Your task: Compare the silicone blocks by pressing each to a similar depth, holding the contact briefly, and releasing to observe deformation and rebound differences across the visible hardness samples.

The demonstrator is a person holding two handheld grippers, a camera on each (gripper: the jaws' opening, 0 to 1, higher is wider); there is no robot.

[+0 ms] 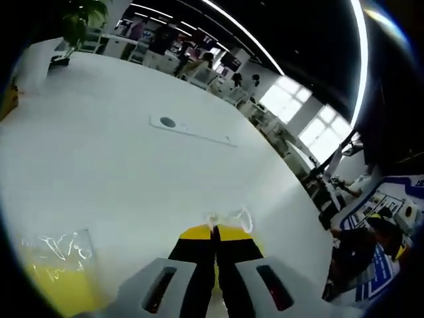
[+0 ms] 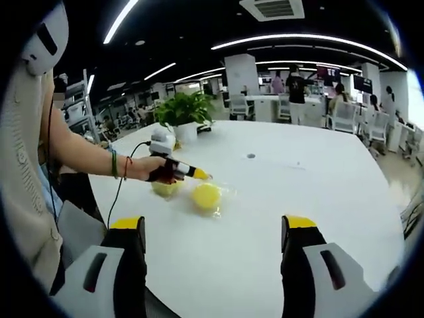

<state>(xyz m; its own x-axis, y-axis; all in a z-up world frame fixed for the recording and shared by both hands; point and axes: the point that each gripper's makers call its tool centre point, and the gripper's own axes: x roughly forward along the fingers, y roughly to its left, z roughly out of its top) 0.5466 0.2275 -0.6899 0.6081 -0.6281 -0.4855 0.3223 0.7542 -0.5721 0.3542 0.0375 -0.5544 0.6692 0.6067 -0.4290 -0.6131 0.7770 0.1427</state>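
Looking along my left gripper [image 1: 214, 232], I see its black jaws with yellow tips clenched together at the bottom centre, tips against a yellow silicone block in clear wrapping [image 1: 228, 228] on the broad white table [image 1: 119, 165]. At lower left lies a second yellow block under crinkled clear plastic [image 1: 59, 271]. A flat white cable plate with a round grey cap [image 1: 189, 129] sits in the tabletop at upper centre. A potted green plant [image 1: 76, 26] stands at the upper left edge. Beyond is an open office with ceiling light strips and bright windows at right. A blue-and-white poster [image 1: 381, 232] at lower right carries print too small to read.

From my right gripper [image 2: 215, 228], the jaws are spread wide apart, grasping nothing. Between them on the white table a round yellow silicone block in clear film [image 2: 207, 197] lies at centre. My left gripper comes in from the left, held in a person's hand [image 2: 154, 169], beside a paler yellow block [image 2: 165, 187]. A leafy plant in a white pot [image 2: 184, 116] stands behind.
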